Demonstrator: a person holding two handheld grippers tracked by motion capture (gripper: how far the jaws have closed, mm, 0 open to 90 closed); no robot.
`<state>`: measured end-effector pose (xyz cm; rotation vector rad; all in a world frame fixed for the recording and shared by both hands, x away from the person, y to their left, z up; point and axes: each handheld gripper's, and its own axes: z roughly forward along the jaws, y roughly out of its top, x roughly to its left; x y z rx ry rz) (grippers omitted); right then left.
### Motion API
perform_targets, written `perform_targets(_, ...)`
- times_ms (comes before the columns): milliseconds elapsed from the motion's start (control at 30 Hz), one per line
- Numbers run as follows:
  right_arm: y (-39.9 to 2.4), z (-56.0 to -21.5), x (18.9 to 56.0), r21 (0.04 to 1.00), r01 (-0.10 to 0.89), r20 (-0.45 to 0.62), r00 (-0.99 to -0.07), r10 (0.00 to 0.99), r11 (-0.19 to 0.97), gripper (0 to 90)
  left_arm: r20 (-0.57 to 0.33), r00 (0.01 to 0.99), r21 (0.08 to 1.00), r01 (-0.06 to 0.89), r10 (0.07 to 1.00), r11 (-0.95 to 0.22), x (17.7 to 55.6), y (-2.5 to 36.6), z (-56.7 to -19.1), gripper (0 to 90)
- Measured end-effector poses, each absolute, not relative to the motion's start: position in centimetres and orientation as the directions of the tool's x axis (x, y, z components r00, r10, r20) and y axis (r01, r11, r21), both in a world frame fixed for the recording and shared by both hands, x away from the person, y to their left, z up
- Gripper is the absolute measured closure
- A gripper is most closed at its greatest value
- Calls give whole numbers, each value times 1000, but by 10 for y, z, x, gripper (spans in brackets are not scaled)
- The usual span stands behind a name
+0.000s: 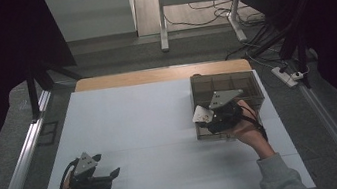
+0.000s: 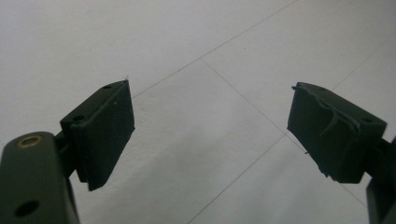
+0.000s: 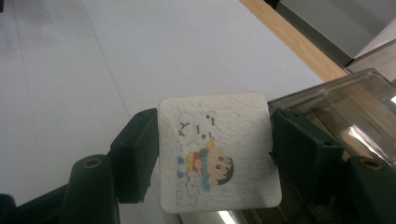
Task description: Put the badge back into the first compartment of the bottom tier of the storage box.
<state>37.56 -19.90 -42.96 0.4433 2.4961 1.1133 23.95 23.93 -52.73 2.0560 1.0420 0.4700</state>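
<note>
Right hand-held gripper (image 3: pixel 215 158) is pinching a small white square card (image 3: pixel 217 151) by its two opposite edges, holding it over the near-left corner of the smoky clear divided box (image 1: pixel 251 87) at the tabletop's (image 1: pixel 135 119) right side. Card is off the surface, face toward the gripper camera.

Left hand-held gripper (image 2: pixel 210 135) sits low at the near-left, jaws spread wide, nothing between them, well apart from the box.

Likely step: drop the card into a compartment. To do it well: centre it over one cell, tilt so an edge leads in, clear the wall, then release low. Grip is on thin edges, so avoid twisting.

Print: cartoon kid with black hair, colourful top; "YY" readable above, other lettering too small.
</note>
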Motion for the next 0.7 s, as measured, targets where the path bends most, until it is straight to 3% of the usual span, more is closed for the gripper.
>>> perform_targets(700,-218,-448,392,698,174,-209,-878,430,695,330,-20,596,769,522,803,-368,240,239,-528,146)
